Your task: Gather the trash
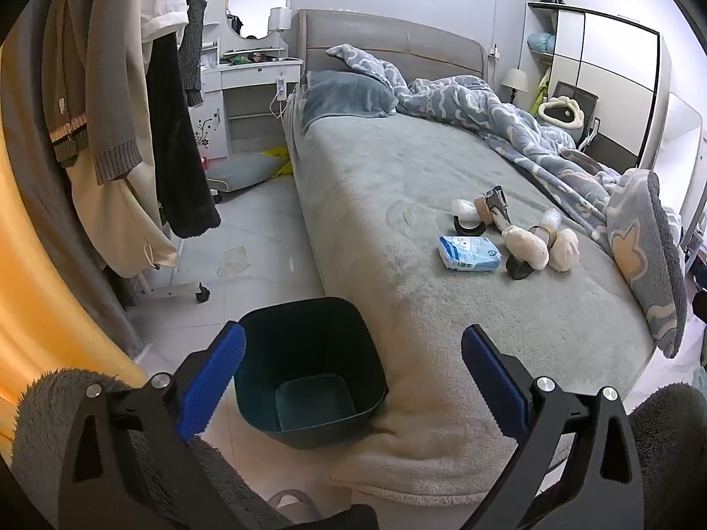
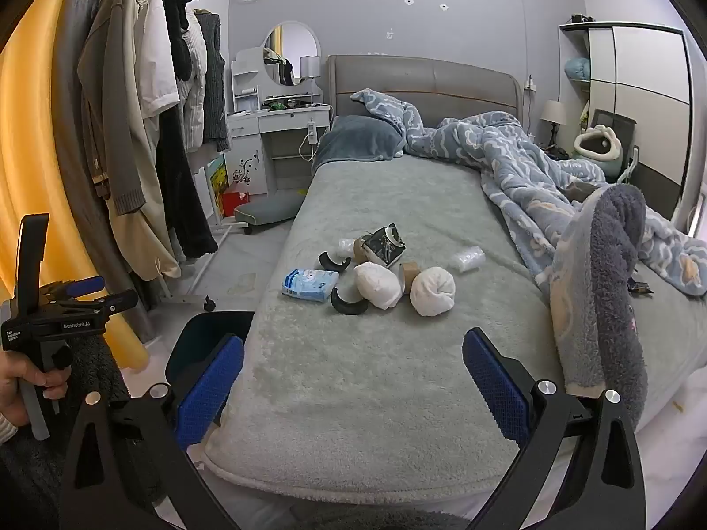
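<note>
Fluffy grey bed (image 2: 397,375) holds crumpled white wads (image 2: 432,290), plastic packet (image 2: 309,285)

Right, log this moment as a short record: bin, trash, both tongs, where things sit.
bin: dark bin on the floor at the bed's foot corner, open top, nothing seen inside
bed: grey blanket, rumpled blue duvet on the right
trash: heap on the blanket; blue tissue pack, two white wads, crumpled dark wrapper, black curved pieces, clear plastic piece set apart
left tongs: open, holding nothing, above the bin
right tongs: open, holding nothing, short of the heap
</note>
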